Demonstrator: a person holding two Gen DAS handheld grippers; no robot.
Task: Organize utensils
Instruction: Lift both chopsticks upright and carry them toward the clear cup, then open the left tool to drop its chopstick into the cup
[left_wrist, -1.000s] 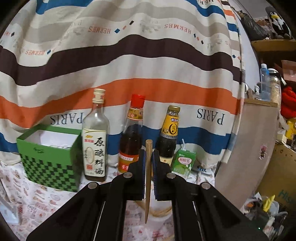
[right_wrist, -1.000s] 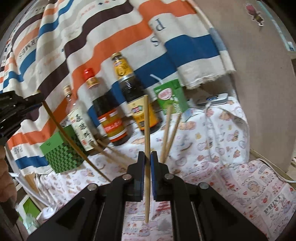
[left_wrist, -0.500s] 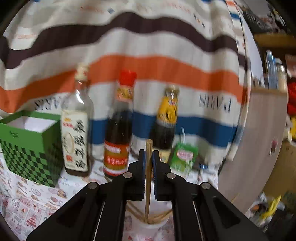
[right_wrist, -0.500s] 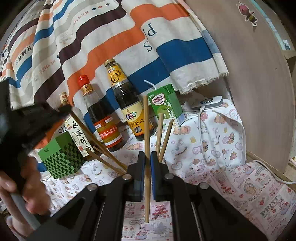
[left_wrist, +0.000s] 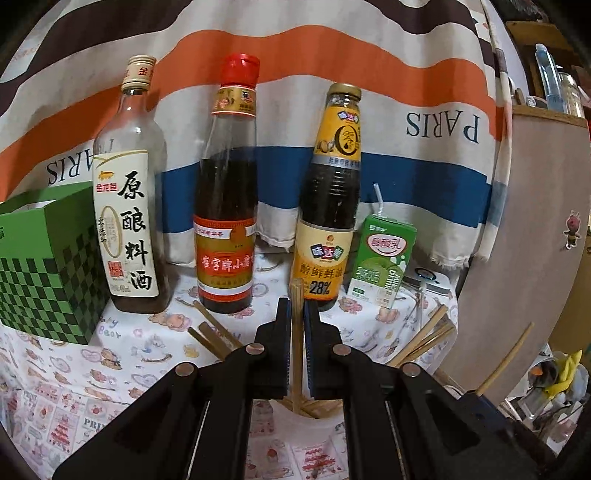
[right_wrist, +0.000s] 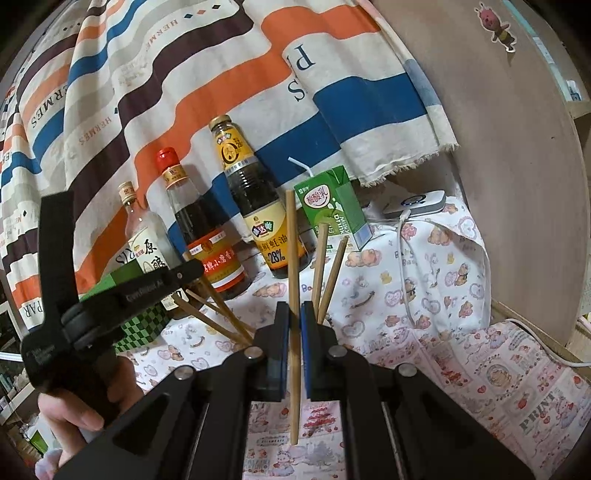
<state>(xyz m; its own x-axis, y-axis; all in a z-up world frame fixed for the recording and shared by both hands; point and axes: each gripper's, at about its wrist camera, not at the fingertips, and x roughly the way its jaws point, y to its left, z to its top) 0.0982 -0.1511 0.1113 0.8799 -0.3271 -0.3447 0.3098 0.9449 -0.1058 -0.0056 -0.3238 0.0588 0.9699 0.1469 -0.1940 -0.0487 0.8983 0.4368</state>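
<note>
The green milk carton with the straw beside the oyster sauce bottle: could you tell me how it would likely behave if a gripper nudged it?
The green milk carton is small and boxy, so it would probably slide or tip, not roll. Its straw is in, so it may be part-empty, light, and could leak if squeezed. It looks softer than the glass oyster sauce bottle.

From my screen I see matt pale wood in the chopstick (left_wrist: 296, 332) pinched by the matt black plastic left hand-held gripper (left_wrist: 295, 325), glossy glass on the red-capped bottle (left_wrist: 227, 206), smooth printed carton (left_wrist: 384, 258), and soft striped cloth (left_wrist: 406, 66) at upper right.
</note>
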